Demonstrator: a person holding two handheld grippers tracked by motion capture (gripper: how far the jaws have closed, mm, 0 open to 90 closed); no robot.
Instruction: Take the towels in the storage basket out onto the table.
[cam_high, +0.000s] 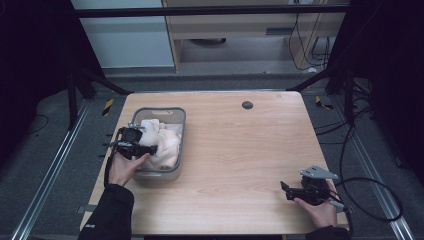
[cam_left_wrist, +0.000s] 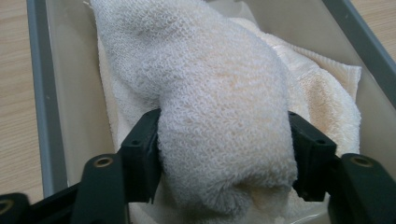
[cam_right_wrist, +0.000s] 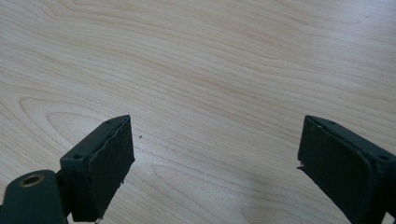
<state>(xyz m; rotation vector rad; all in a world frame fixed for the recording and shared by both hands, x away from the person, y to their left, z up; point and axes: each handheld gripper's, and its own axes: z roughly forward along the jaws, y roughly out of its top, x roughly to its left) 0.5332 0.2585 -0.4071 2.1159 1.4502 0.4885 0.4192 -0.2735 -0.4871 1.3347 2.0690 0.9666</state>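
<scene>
Inside the grey bin (cam_high: 179, 131), the left gripper (cam_left_wrist: 224, 158) pinches a rolled white towel (cam_left_wrist: 219, 107) atop the other towels. Meanwhile the right gripper (cam_right_wrist: 215, 163) rests wide open, empty, over the table (cam_right_wrist: 210, 60).

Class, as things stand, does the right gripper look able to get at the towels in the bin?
Probably not without a long move. The right gripper rests open at the table's near right corner, the bin of towels lies far left, and the left gripper already clamps a towel there.
</scene>
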